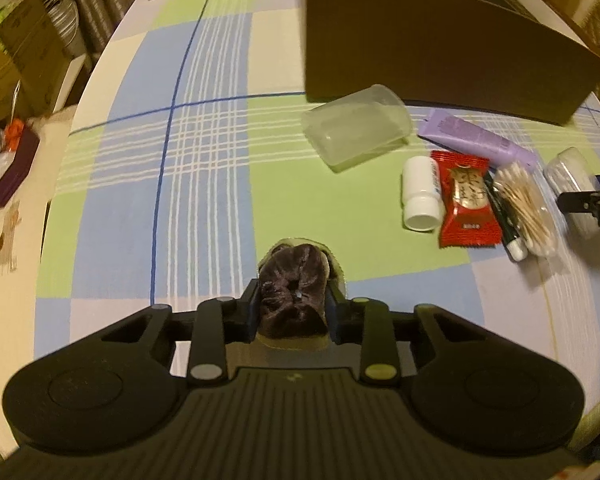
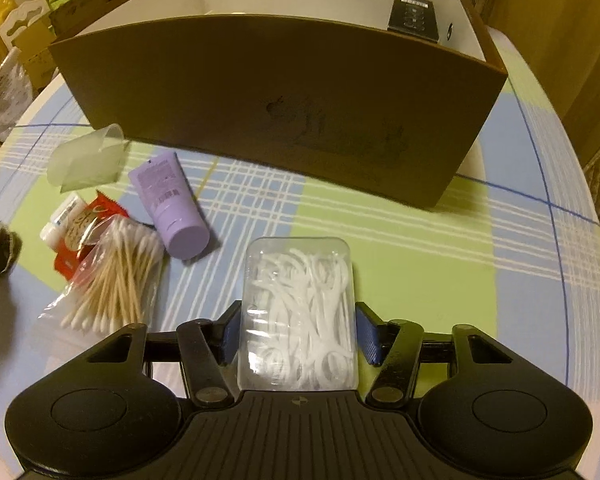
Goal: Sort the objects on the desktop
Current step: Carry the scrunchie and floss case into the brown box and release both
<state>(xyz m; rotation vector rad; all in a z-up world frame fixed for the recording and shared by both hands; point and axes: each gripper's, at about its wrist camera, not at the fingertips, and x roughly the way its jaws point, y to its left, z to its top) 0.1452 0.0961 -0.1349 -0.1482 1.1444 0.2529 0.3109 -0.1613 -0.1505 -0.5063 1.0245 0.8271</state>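
Left gripper (image 1: 293, 294) jaws pinch dark scrunchie (image 1: 292, 292); right gripper (image 2: 298, 330) jaws clamp floss-pick box (image 2: 298, 312); brown box (image 2: 280, 100) beyond; swabs (image 2: 116, 272), purple tube (image 2: 168, 204) beside.

Both grippers share one build: the left gripper (image 1: 293, 300) and right gripper (image 2: 298, 334) each have a matte black ribbed central body flanked by two rounded lobes with shallow circular recesses. Black linkage bars with round pivot pins carry blue pads (image 2: 367, 336) at the jaws.
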